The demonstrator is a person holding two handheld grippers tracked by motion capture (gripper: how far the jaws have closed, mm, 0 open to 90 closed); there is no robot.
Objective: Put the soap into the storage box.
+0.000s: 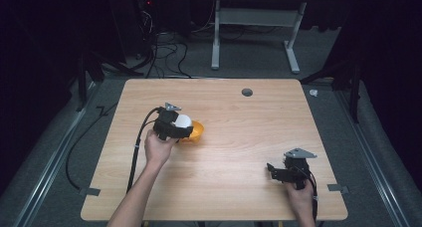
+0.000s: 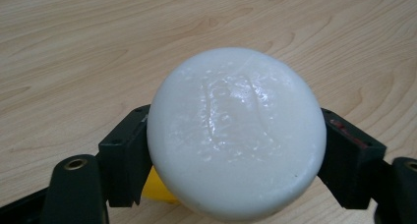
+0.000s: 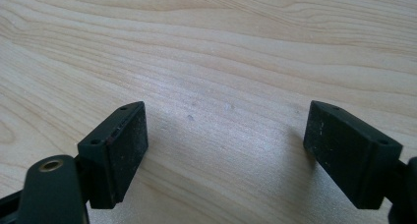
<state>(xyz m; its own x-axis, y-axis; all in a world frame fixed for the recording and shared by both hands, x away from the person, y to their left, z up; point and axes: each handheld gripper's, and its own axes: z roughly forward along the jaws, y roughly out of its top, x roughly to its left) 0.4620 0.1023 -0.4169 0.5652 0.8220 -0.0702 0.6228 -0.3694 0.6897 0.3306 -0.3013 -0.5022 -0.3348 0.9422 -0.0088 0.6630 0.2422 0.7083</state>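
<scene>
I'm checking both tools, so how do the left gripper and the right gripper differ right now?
The left gripper is shut on a white ball; the right gripper stands open with nothing between its jaws. The left is beside an orange bowl; the right is over bare table. Both have black jaws.

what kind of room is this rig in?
Probably a lab or test workspace: a bare wooden table on grey carpet, loose cables on the floor behind it, another desk frame, dark surroundings.
</scene>
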